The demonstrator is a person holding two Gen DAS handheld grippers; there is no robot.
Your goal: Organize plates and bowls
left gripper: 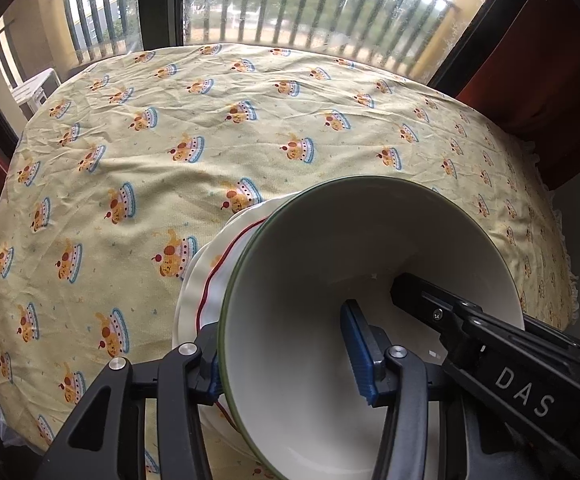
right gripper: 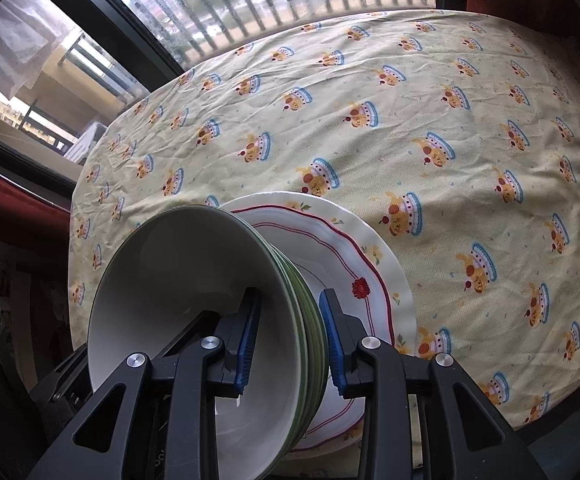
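A stack of white bowls with green rims sits on a cream plate with a red wavy line and flowers near the table's front edge. My right gripper straddles the rims of the bowl stack, one blue pad inside the top bowl, one outside; the pads look close to the rims. My left gripper straddles the opposite wall of the top bowl, one pad inside, one outside over the plate. The right gripper's finger shows inside the bowl.
The table wears a yellow cloth with cake prints. A window with balcony railings stands behind the table. Dark red curtains hang at the right. The cloth's frilled edge drops off at the right.
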